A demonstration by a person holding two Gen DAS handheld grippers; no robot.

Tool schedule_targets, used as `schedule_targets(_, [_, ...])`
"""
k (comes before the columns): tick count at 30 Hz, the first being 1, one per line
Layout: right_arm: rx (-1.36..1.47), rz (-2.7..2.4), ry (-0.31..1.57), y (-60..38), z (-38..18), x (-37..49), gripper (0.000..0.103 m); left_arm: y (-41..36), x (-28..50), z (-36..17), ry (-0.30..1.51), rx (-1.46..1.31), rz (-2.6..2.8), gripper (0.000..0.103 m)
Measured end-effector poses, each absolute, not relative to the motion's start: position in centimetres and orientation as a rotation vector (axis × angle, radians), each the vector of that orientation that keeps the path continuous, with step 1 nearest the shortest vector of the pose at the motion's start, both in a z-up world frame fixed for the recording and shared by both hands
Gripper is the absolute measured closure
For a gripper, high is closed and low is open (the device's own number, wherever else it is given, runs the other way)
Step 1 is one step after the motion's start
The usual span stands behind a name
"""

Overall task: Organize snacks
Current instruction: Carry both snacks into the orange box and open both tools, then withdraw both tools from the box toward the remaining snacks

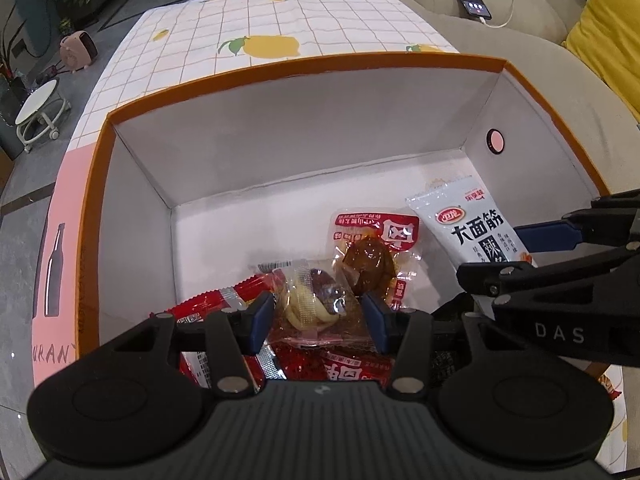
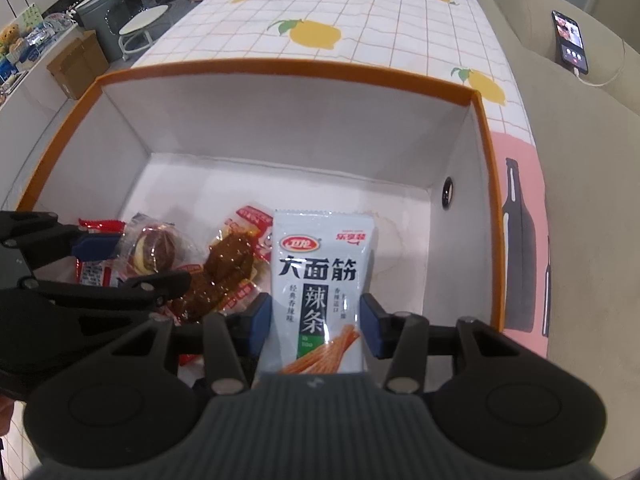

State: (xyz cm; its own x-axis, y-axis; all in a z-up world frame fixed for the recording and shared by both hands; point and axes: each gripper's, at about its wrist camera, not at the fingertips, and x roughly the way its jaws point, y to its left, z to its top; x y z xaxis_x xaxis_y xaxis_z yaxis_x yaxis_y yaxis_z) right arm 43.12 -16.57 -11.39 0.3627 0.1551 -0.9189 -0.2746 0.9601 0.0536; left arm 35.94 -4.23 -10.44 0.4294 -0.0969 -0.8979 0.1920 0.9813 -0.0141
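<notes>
Left gripper jaws stand apart around a clear-wrapped pastry, pads not pressing. Right gripper jaws likewise straddle the white spicy-strip packet, inside the orange-rimmed box.

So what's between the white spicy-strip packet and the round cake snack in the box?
The clear packet with a brown meat piece lies between the white packet and the wrapped cake, as the right wrist view shows.

The box on the table holds snack packets, sofa alongside.
</notes>
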Motion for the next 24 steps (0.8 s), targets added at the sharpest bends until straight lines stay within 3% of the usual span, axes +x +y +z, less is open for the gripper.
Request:
schedule_targets(10, [-0.115,0.262,1.127,-16.8,-9.4,42.4,0.046,-3.4,35.0,-8.4,1.030,0.086,-0.125,0.031])
schedule_targets(24, [-0.141,0.254,0.897,-16.3,-1.4,36.5,0.042,-1.6,28.9,-1.3,0.784,0.023,-0.022,0.030])
